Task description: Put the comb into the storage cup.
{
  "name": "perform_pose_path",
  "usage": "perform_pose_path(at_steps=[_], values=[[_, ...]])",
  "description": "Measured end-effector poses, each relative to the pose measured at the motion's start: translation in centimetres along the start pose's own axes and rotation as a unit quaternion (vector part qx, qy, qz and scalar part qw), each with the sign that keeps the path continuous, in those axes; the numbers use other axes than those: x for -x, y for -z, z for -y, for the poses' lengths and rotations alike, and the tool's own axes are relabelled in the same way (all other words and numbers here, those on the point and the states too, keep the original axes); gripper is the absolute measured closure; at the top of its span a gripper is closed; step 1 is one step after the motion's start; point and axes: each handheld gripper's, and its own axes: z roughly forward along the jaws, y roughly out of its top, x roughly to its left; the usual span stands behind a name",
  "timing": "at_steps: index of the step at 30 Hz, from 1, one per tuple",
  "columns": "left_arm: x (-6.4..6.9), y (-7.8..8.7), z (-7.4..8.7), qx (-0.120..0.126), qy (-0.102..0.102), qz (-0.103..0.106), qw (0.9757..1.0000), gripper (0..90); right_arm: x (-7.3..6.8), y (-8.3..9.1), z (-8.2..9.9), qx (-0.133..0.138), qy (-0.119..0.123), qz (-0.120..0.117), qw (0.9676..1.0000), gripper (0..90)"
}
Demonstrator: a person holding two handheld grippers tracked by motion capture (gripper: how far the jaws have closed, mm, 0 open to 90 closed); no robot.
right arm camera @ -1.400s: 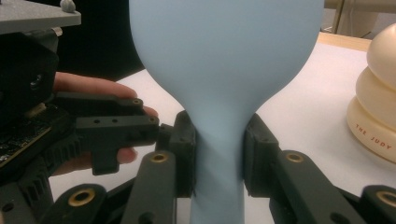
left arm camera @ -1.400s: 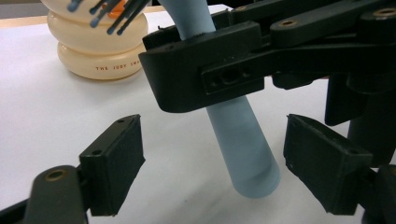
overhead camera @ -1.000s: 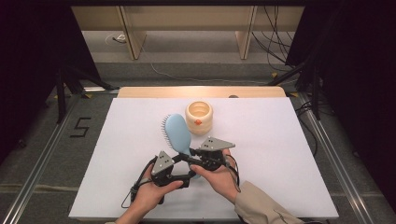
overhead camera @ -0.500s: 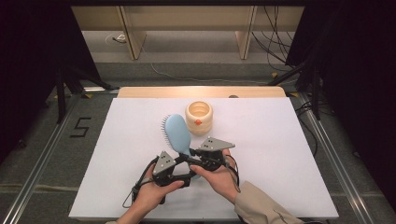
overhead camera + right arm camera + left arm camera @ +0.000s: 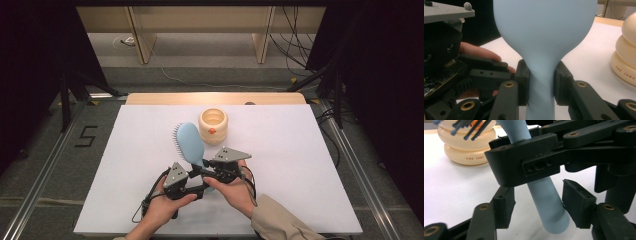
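The right gripper (image 5: 212,170) has the light blue hairbrush (image 5: 190,143) clamped by the neck, just below the oval head: in the right gripper view its jaws press flat on both sides of the narrow stem (image 5: 541,82), head rising above them. So the brush is held just above the white surface (image 5: 300,165), near the middle of the near half, head pointing far and slightly left, handle running back toward the person.

Now the left gripper (image 5: 192,181) comes in for the handle end. In the left gripper view the blue handle (image 5: 549,202) runs down between its jaws, rounded tip nearest the camera. The jaws have just been closing and now stand at a narrow gap; the right-hand pad looks about to touch, while daylight remains at the left-hand pad, so I'd call it not yet gripped.

Everything turns on this: the handle's long axis crosses the left jaws' gap roughly square, leaning a little, with the right gripper's jaw just beyond along the shaft. The left is the hand placed for the tip.

The cream ribbed pot (image 5: 213,126) stands just beyond the brush head, to its right.
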Motion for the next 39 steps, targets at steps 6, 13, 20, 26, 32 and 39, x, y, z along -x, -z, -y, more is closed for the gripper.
perform_pose_path(at_steps=[6, 13, 20, 26, 32, 39], values=[[0.06, -0.02, 0.04, 0.003, 0.006, 0.005, 1.0, 50.6, 0.02, 0.02, -0.02, 0.001, 0.0, 0.001, 1.0, 70.3], [0.07, 0.04, 0.02, 0.008, 0.012, 0.01, 0.9999, 57.3, 0.02, 0.03, -0.03, 0.001, 0.0, 0.002, 1.0, 70.3], [-0.13, 0.2, 0.06, 0.022, 0.024, 0.009, 0.9994, 62.9, 0.03, 0.08, -0.13, 0.006, 0.001, 0.002, 1.0, 70.2], [-0.41, 0.37, 0.05, 0.029, 0.038, 0.008, 0.9988, 66.8, 0.05, 0.2, -0.29, 0.01, 0.0, -0.002, 0.9999, 70.0], [-0.59, 0.45, 0.04, 0.033, 0.053, 0.015, 0.9979, 67.9, -0.01, 0.24, -0.4, 0.011, 0.002, -0.001, 0.9999, 69.8], [-0.63, 0.4, 0.12, 0.039, 0.077, 0.033, 0.9957, 68.1, -0.04, 0.29, -0.62, 0.009, 0.007, 0.0, 0.9999, 67.6]])
